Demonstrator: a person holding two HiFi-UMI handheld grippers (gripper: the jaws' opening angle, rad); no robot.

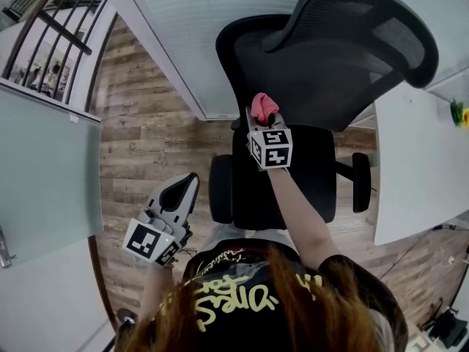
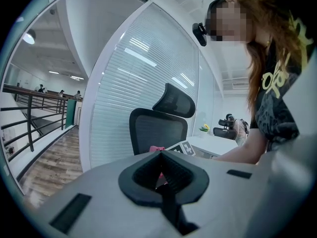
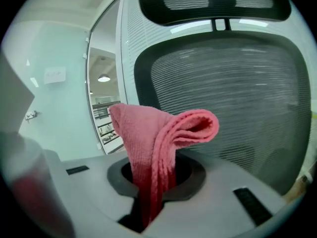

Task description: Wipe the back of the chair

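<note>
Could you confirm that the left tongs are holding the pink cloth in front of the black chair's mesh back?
Not quite: the right tongs hold the pink cloth in front of the black chair's mesh back, as the right gripper view shows.

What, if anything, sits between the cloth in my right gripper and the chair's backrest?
Nothing visible. The pink cloth, clamped in the jaws of the right gripper, faces the mesh backrest directly. The left gripper hangs low, off to the side, with its jaws together.

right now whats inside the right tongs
A pink cloth is pinched in the right tongs, its folded end sticking up in front of the chair's mesh back. The cloth's lower end is hidden down between the jaws.
</note>
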